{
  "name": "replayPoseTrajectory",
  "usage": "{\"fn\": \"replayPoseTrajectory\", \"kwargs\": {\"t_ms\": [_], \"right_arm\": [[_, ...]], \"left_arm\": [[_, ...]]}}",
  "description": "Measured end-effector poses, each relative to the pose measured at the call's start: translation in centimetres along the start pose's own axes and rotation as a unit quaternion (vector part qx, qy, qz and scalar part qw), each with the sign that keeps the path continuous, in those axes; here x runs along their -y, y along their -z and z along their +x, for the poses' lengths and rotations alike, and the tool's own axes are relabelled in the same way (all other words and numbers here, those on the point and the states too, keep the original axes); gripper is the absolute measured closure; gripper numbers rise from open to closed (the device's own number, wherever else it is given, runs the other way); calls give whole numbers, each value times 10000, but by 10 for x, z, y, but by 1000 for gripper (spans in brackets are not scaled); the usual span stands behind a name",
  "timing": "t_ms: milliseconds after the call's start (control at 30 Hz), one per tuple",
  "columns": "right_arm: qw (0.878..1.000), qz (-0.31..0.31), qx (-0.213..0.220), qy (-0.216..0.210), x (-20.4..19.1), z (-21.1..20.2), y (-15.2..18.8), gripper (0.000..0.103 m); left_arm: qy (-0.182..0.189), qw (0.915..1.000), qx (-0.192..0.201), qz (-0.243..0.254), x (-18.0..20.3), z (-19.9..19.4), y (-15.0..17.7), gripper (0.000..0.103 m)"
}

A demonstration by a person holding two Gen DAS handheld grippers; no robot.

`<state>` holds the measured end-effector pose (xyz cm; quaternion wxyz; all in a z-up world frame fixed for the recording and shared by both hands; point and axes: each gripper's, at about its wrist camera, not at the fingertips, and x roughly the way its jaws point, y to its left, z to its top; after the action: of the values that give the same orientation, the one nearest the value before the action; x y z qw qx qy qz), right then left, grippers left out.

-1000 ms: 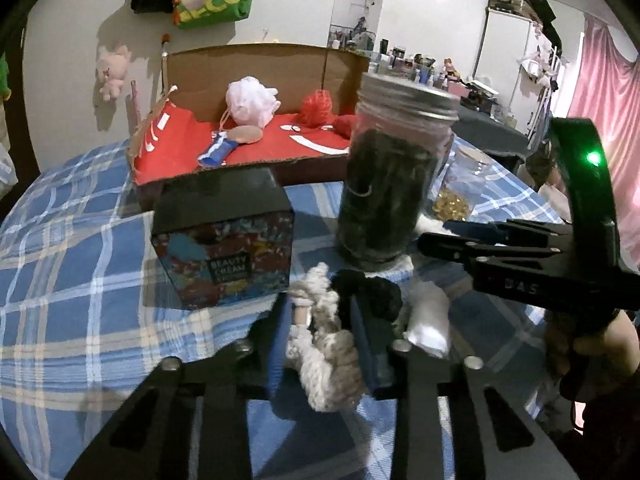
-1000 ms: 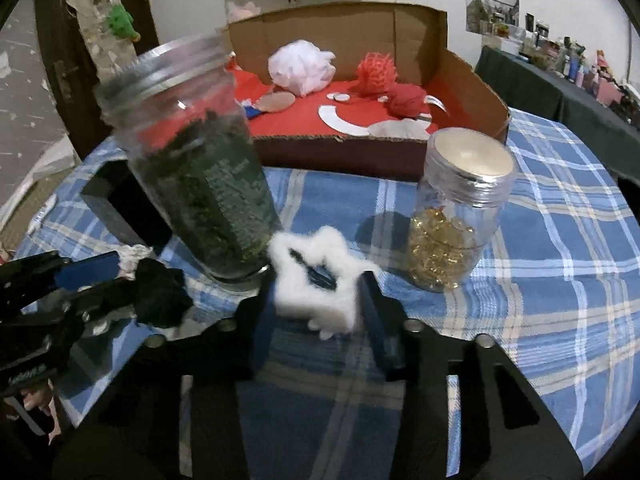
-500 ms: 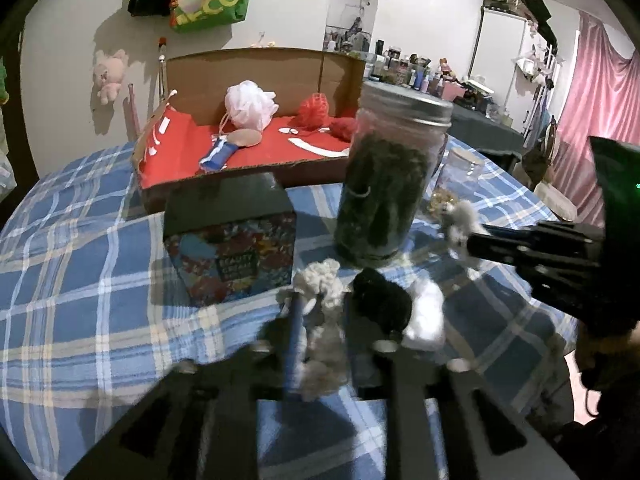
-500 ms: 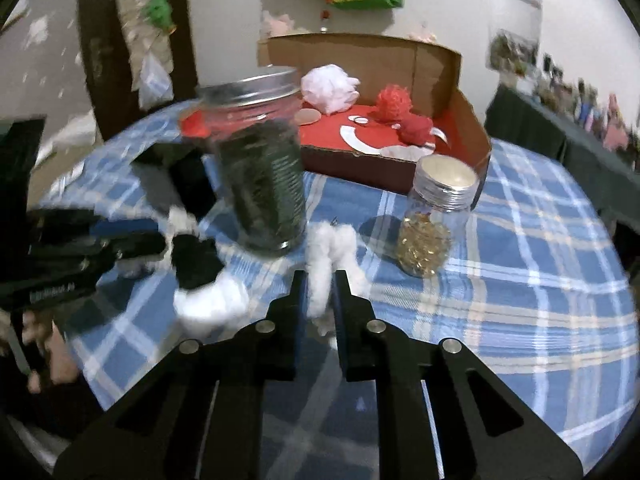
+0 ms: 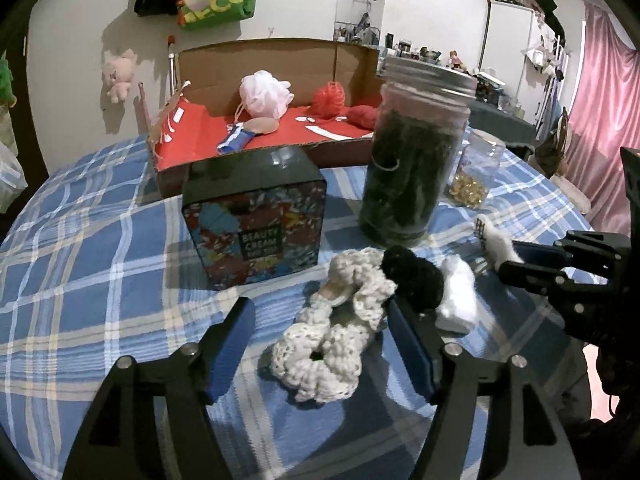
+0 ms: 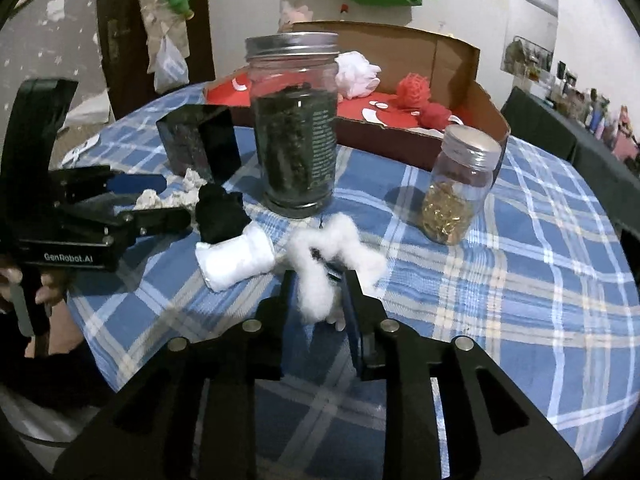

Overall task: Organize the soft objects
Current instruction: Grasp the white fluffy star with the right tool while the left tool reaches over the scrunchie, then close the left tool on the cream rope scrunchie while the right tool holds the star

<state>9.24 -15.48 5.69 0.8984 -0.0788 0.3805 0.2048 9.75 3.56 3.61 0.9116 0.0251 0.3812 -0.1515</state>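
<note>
Right now the cream crocheted scrunchie (image 5: 332, 328) lies on the plaid tablecloth (image 5: 92, 264) directly between the two blue pads of the left gripper (image 5: 320, 344), its long axis running away from the tongs toward the dark-filled jar (image 5: 412, 160); the left hand is plainly the nearer one to it. Those jaws have just been opening and now stand wide, with a gap on each side of the crochet, so nothing is gripped there. Just beside the scrunchie's far end sit a black pom-pom (image 5: 412, 280) and a white rolled cloth (image 5: 458, 294), touching one another. Off to the side, the right gripper (image 6: 318, 280) has the fluffy white scrunchie (image 6: 332, 260) between its narrow-set jaws, which have just been easing apart a little; the fluff fills the gap, so I judge it to be lightly pinched. The red-lined cardboard box (image 5: 256, 60) waits well beyond the jars.
</note>
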Motion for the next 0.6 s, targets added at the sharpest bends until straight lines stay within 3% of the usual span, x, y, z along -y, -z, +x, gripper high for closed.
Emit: {"fn": "replayPoseTrajectory", "kwargs": {"t_ms": [33,67,100,133,167,333,600], "right_arm": [[10000,56,17,-20,2,0,0,76],[9999,90,29,-47,2,0,0,66],[9999,133,37,-97,2,0,0,42],[9997,178,60,-168,2,0,0,31],[9996,198,77,-206,2,-1,0,28],[9992,130,315,-218,-4,-9,1,28],[9963,773,251,-291,22,-1,-1,28]], "left_arm": [[18,10000,-18,-14,0,1,0,32],[44,10000,-45,-26,-1,2,0,32],[84,9999,-77,-18,-1,3,0,31],[96,9999,-87,-5,0,4,-1,31],[100,9999,-92,3,1,4,-1,31],[173,9998,-129,25,2,6,-3,31],[242,9995,-207,22,2,9,-6,31]]}}
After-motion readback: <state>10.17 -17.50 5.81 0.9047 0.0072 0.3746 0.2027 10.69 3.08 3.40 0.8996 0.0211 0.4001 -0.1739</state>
